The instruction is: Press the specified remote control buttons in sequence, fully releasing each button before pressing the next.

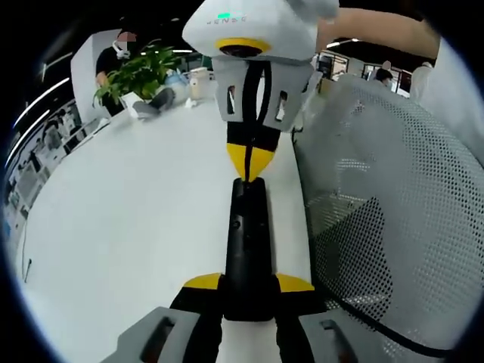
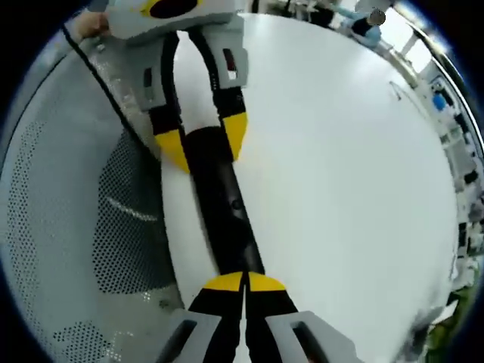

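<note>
A black remote [image 1: 246, 249] lies near the white tabletop's [image 1: 136, 219] edge beside a mesh chair [image 1: 393, 227], its near end clamped in the left gripper [image 1: 248, 284]. The right gripper [image 2: 243, 283], jaws together, tips touching the remote's far end. Broad bare tabletop stretches beyond; a plant [image 1: 140, 72] stands far off.

White table [image 1: 128, 219], mesh chair [image 1: 401, 197]
</note>
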Demonstrator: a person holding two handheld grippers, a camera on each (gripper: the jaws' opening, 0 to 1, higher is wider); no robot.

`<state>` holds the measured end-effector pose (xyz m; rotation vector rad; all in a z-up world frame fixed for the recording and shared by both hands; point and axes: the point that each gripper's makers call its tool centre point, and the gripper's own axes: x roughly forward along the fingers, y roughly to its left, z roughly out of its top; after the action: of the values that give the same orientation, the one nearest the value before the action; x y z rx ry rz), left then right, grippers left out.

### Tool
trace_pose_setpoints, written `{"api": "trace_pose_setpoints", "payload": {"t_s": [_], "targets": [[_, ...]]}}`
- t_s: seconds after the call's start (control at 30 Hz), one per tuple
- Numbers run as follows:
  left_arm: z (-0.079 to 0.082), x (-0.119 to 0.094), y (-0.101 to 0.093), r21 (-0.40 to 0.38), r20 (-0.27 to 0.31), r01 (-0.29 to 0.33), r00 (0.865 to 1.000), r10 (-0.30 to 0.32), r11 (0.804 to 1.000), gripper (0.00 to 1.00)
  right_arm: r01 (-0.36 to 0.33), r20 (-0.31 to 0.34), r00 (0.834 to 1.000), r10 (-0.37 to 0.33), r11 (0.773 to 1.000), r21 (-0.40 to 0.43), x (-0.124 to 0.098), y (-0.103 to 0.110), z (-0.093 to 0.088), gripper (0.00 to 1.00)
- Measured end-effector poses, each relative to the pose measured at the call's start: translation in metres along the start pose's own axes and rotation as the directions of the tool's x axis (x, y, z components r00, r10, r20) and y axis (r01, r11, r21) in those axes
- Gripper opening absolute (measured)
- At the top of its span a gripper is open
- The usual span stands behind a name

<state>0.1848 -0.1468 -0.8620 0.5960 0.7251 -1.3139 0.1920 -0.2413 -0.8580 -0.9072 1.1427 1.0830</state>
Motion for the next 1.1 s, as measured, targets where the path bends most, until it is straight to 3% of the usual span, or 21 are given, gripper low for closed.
{"api": "trace_pose_setpoints", "payload": {"t_s": [0.07, 0.17, 0.37, 0.5, 0.6, 0.73, 0.77, 1.0, 1.1], "targets": [[-0.003, -0.003, 0.008, -0.001, -0.002, -0.016, 1.0, 0.016, 1.0, 0.25, -0.005, 0.023, 1.0, 0.003, 0.996, 0.085, 0.0, -0.001, 0.0, 0.0], [-0.003, -0.001, 0.007, -0.009, -0.001, -0.015, 1.0, 0.015, 1.0, 0.25, -0.001, 0.055, 0.999, -0.004, 0.996, 0.088, -0.001, -0.001, -0.001, 0.0], [-0.003, -0.001, 0.006, -0.006, 0.005, -0.015, 1.0, 0.015, 1.0, 0.25, -0.006, 0.222, 0.975, -0.025, 0.99, 0.138, -0.005, -0.001, 0.001, 0.0], [-0.003, 0.0, 0.006, -0.004, 0.007, -0.013, 1.0, 0.013, 1.0, 0.25, 0.027, 0.232, 0.971, -0.064, 0.987, 0.158, -0.008, -0.004, -0.003, 0.0], [-0.002, 0.0, 0.005, 0.0, 0.015, -0.011, 1.0, 0.011, 1.0, 0.25, -0.004, 0.272, 0.962, -0.039, 0.987, 0.158, -0.009, 0.001, 0.006, 0.0], [-0.002, 0.0, 0.005, 0.0, 0.021, -0.008, 1.0, 0.008, 1.0, 0.25, 0.017, 0.205, 0.978, -0.038, 0.995, 0.103, 0.0, 0.001, 0.001, 0.0], [-0.002, 0.0, 0.004, 0.001, 0.021, -0.008, 1.0, 0.008, 1.0, 0.25, 0.031, 0.231, 0.972, -0.053, 0.995, 0.095, -0.002, -0.001, 0.005, 0.0], [-0.002, 0.0, 0.004, 0.002, 0.024, -0.006, 1.0, 0.006, 1.0, 0.25, 0.044, 0.219, 0.974, -0.05, 0.999, 0.028, -0.002, 0.0, 0.003, 0.0], [-0.001, 0.0, 0.004, 0.002, 0.027, -0.004, 1.0, 0.004, 1.0, 0.25, 0.057, 0.225, 0.972, -0.067, 0.997, 0.048, -0.002, -0.001, 0.003, 0.0]]}}
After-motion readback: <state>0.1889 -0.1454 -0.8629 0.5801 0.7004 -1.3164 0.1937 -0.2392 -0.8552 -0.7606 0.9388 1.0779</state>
